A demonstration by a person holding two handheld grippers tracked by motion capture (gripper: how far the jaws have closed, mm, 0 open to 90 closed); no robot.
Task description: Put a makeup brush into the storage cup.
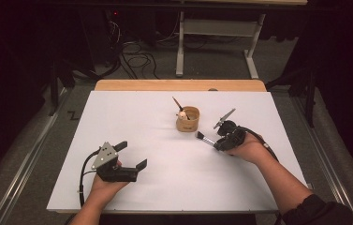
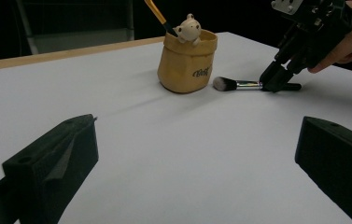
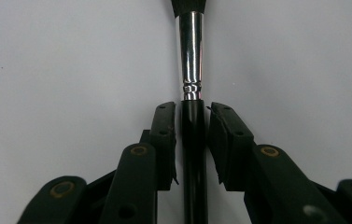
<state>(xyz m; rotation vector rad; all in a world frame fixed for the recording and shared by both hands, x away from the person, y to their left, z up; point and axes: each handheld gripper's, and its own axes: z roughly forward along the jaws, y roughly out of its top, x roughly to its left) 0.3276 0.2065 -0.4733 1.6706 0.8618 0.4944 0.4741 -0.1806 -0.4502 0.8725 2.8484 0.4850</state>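
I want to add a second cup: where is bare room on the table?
Bare: the table's far-left stretch, and between the left gripper and right gripper. Crowded: around the holder and makeup brush.

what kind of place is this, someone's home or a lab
Probably a lab or recording room, not a home: a white-covered table with dark curtains around it, loose cables on the floor, and a person holding a left gripper and right gripper.

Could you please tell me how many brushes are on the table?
2. A makeup brush lies flat right of the yellow pot, between the right gripper's jaws; a brush stands in that pot. More may hide inside.
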